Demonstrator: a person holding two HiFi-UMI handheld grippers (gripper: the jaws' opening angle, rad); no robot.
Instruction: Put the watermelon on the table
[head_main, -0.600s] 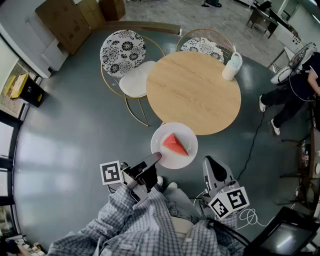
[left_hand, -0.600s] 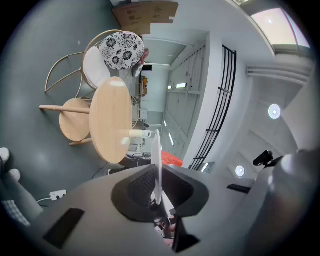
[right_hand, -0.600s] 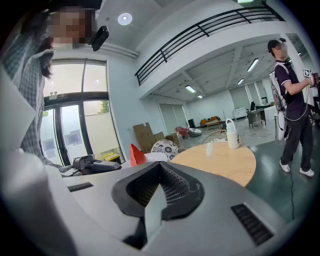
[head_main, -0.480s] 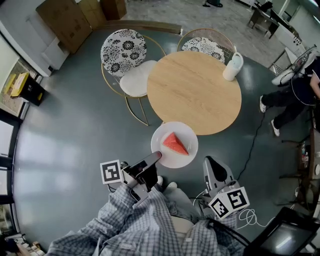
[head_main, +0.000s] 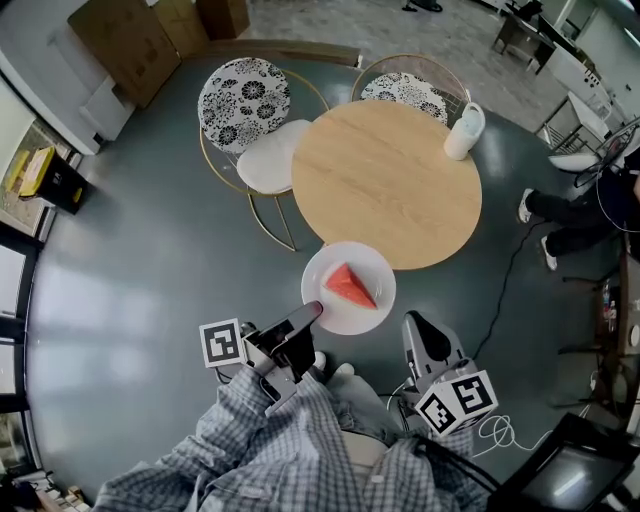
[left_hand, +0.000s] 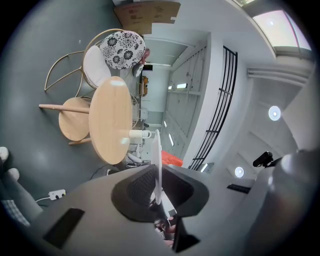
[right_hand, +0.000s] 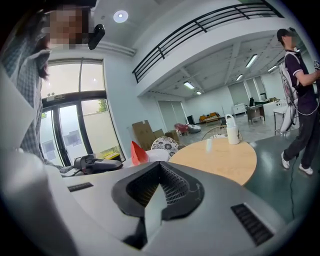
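Watermelon (head_main: 351, 287), one red wedge, lies on a white plate (head_main: 377, 262). The left gripper (head_main: 306, 317) holds that plate by its near rim; in the left gripper view the rim stands edge-on between the jaws, which are clamped on it. In the head view the plate's far rim overlaps the near edge of the round wooden tabletop (head_main: 385, 180), but whether the plate touches the wood cannot be told.

The right gripper (head_main: 425, 336) hangs just right of the plate, apart from it, with its jaws pressed together and nothing between them.

A white jug (head_main: 464, 132) stands at the far right edge of the tabletop. Two chairs with black-and-white patterned backs (head_main: 245, 100) (head_main: 405, 90) sit on the far side. A person's legs (head_main: 570, 215) show at the right edge, on the grey floor (head_main: 150, 250).
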